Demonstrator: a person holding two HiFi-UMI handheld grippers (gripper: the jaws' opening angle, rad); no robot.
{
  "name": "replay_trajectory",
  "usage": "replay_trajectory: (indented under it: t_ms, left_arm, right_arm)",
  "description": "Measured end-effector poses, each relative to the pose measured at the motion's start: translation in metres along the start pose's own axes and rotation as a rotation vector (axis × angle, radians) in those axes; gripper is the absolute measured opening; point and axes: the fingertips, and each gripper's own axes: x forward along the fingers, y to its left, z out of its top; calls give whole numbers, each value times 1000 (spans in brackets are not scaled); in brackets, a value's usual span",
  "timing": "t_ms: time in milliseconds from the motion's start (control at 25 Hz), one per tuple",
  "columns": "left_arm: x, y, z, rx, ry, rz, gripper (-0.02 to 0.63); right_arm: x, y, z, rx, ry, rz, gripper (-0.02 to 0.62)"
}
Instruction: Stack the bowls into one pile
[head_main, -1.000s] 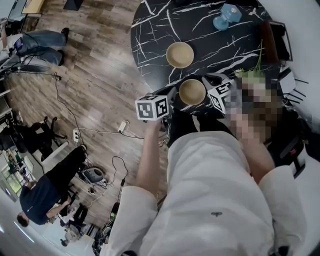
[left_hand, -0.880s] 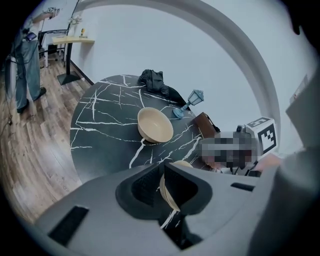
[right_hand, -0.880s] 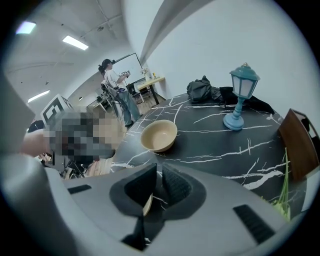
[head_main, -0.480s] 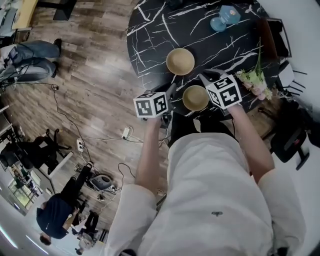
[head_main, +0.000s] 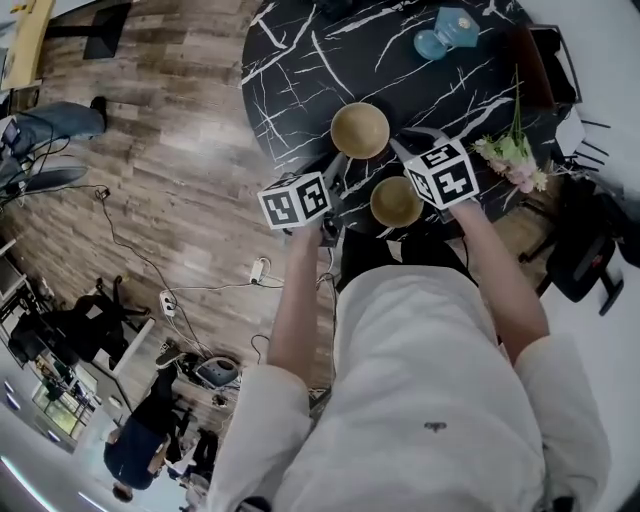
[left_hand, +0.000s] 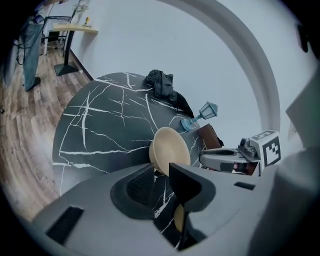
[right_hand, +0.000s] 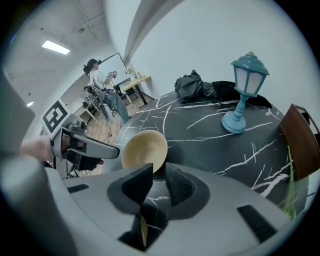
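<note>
Currently the left gripper (left_hand: 160, 174) is empty. Its jaws stand apart over the black marble table (head_main: 300, 60), with the tips aimed at the far bowl (head_main: 360, 130), which sits upright just beyond them; this is probably a line-up on its rim. The near bowl (head_main: 396, 201) rests apart from it at the table edge, between both grippers, so nothing is stacked yet. The right gripper (right_hand: 159, 170) has just been opening its jaws. Only tabletop lies between them, and it is probably readying for a rim grasp as well.

A blue lantern lamp (right_hand: 248, 75) and dark bundle (right_hand: 192, 87) sit on the marbled table (right_hand: 210, 137).
</note>
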Motion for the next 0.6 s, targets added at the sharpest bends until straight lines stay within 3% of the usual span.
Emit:
replay_trajectory:
  t_ms: [600]
  left_arm:
    - [19, 3, 9, 15, 65, -56, 78]
  right_arm:
    - [28, -2, 8, 72, 19, -30, 82]
